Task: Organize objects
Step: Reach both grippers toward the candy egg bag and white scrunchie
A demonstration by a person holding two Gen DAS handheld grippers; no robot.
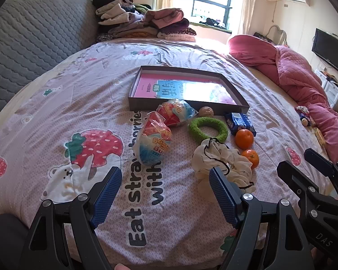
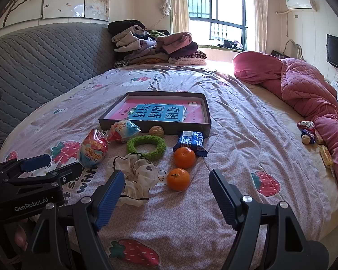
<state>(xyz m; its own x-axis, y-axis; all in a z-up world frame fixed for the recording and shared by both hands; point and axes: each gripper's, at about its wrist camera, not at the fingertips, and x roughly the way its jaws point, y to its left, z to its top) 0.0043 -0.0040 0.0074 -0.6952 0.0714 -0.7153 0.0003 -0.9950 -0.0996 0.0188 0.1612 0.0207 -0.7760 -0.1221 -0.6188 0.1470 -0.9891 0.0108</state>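
Right wrist view: right gripper [image 2: 166, 191] and left gripper [image 1: 165, 186] both wide open, empty, above bed [image 2: 236, 157]; tangerine [image 2: 178, 179] lies between right jaws.

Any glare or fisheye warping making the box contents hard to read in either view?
Left wrist view: window glare washes out the right half of the book in the box. Right wrist view: title legible, little glare. Both views bend the bed edges strongly and blow out the window.
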